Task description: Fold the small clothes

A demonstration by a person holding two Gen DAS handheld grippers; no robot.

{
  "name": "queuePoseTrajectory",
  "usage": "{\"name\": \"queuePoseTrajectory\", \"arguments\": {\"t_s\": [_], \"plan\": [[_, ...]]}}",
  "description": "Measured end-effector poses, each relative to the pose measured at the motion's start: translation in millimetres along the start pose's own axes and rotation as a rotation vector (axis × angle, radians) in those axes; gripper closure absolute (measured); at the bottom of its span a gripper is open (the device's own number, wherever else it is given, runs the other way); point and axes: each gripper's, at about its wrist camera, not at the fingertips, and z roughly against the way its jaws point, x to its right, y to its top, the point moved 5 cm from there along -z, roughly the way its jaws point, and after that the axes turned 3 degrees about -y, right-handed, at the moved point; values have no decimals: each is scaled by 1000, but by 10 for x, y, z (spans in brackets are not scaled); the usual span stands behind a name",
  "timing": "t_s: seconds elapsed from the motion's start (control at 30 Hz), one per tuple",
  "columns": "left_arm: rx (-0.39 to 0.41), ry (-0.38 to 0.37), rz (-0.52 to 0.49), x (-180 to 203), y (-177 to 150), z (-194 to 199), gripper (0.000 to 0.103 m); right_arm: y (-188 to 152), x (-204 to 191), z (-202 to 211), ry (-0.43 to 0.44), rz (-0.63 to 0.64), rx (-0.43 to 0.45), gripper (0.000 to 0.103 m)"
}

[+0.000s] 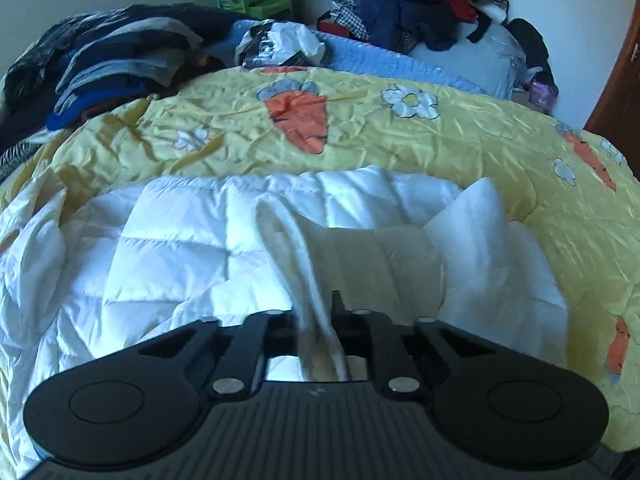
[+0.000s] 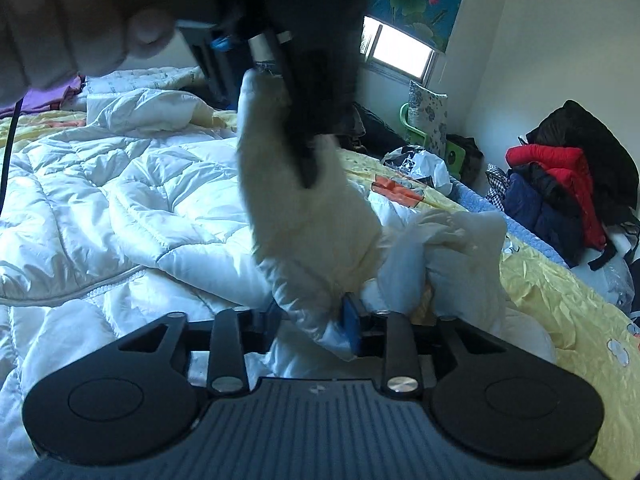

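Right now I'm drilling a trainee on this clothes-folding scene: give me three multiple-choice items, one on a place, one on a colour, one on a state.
1. Where does the red jacket lie?
A. on the clothes pile at the far wall
B. on the white quilt
C. in the left gripper

2. What colour is the carrot printed on the yellow quilt?
A. purple
B. orange
C. green

3. How is the left gripper?
A. wide open over bare quilt
B. out of view
C. shut on the white garment

Answers:
1 A, as the right wrist view shows it on the dark clothes heap by the wall.
2 B, as the left wrist view shows an orange body with pale leaves.
3 C, as the white cloth runs up from between its closed fingers.
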Motion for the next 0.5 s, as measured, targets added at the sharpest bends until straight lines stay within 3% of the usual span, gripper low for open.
{"name": "queuePoseTrajectory", "arguments": {"t_s": [0.1,0.23,0.3,0.4,0.5], "plan": [[43,19,9,-137,-25,86,96,29,0,74,7,-3,38,49],[96,27,99,-496,1,279,96,137,7,244,29,-3,114,36],[105,38,146,-727,3,358,96,224,90,381,72,-61,171,31],[85,88,188,-1043,-39,375,96,322,428,606,121,-268,248,4],[31,113,213,-1255,-154,278,96,244,829,673,156,-521,267,0]]}}
